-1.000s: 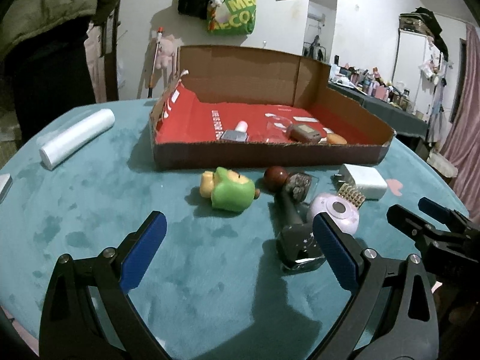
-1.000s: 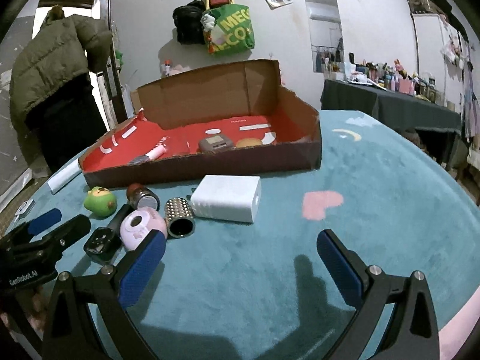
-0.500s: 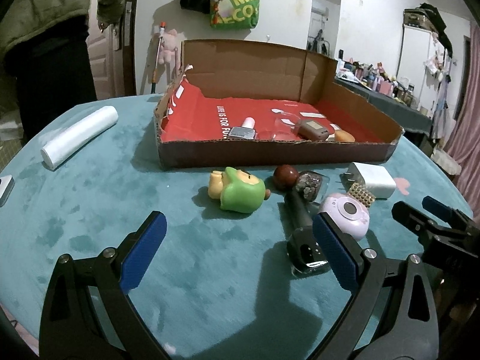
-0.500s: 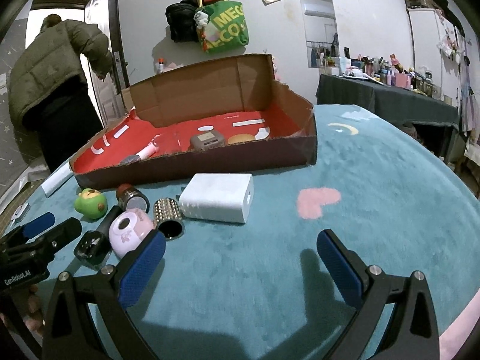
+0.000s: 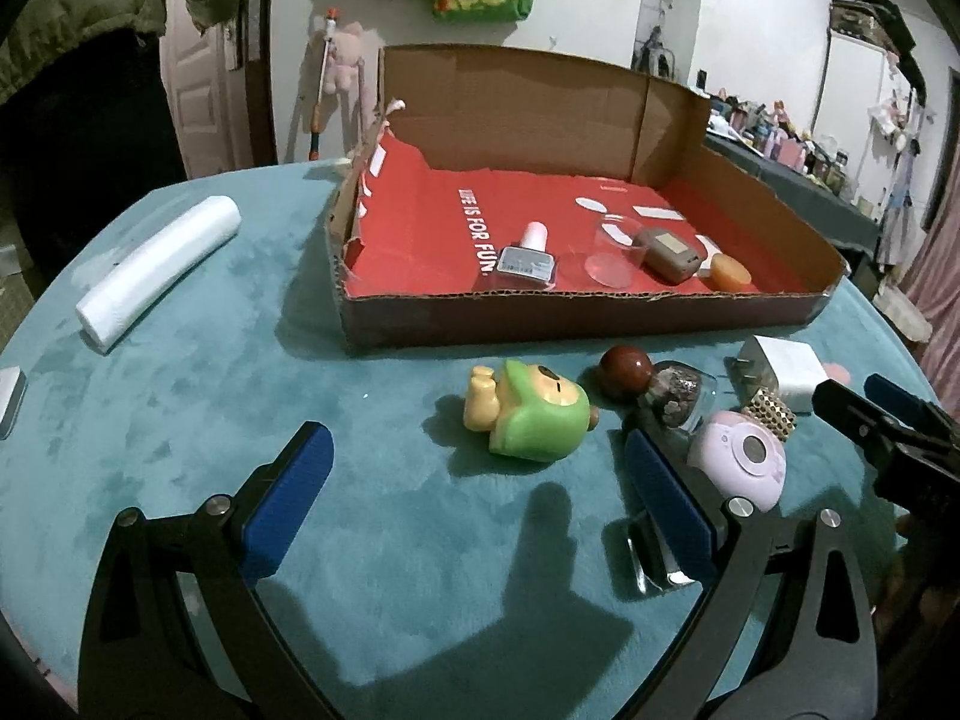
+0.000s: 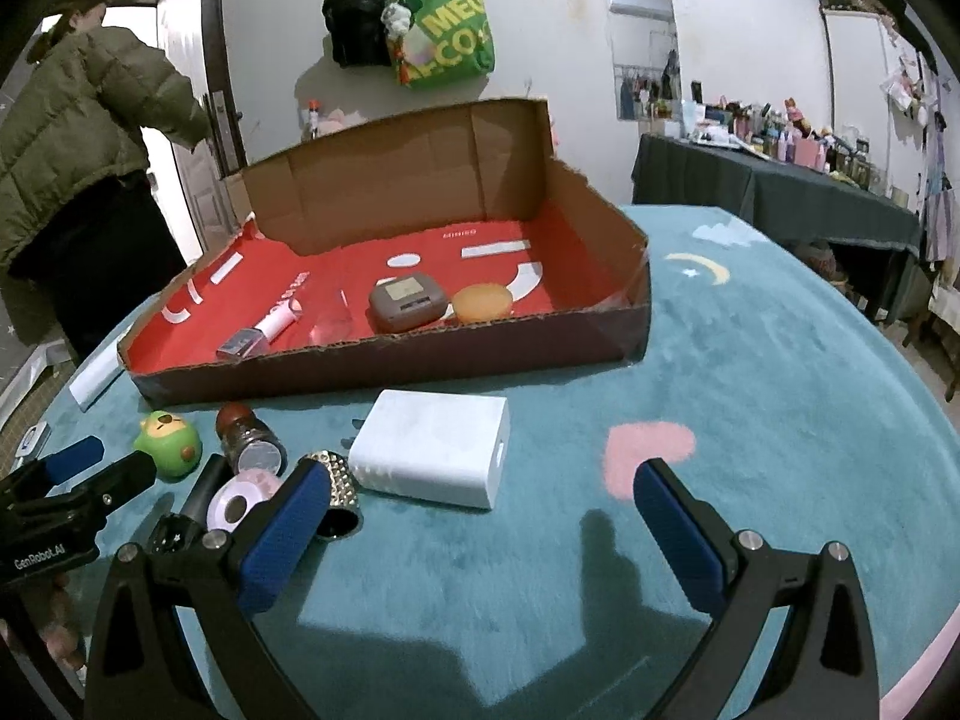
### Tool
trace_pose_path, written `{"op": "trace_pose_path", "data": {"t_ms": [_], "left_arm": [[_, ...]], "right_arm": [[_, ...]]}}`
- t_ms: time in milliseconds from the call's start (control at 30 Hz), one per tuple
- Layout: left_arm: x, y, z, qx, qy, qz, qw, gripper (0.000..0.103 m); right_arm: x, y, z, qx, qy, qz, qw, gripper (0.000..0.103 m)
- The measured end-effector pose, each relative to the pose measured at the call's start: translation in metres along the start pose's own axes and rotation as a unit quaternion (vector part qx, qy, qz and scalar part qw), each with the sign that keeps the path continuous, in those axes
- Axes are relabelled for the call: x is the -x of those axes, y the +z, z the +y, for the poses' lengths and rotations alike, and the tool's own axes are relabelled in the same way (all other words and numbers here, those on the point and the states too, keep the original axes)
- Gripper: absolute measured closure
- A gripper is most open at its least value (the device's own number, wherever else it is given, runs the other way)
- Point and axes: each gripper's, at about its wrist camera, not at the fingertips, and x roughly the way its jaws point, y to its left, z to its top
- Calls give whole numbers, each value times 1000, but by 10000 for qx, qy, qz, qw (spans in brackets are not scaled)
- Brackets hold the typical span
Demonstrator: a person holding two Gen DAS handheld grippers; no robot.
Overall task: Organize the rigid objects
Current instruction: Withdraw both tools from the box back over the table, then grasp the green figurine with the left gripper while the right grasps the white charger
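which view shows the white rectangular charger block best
The right wrist view: the white rectangular charger block lies whole and unobstructed. The left wrist view shows it small at the right edge, partly behind the right gripper.

Two low wrist views, shared box (image 5: 576,318)

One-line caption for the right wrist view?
Open right tongs hover over white charger before a cardboard box on teal table.

Left claw (image 5: 477,492) and right claw (image 6: 480,531) both wide apart, empty.
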Motion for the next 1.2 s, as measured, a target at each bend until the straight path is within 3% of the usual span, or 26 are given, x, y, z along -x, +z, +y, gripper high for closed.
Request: {"op": "trace_pose_path", "data": {"t_ms": [600, 867, 1200], "left_arm": [[-25, 16, 0, -175, -116, 446, 9988, 4], [-36, 17, -3, -132, -226, 624, 9977, 4], [-41, 18, 0, -53, -264, 695, 9972, 7]], "right_arm": [[-34, 23, 9, 291, 45, 779, 9965, 0], [-48, 25, -5, -69, 293, 1111, 9933, 0], [-42, 26, -10, 238, 199, 1052, 9940, 0]]}}
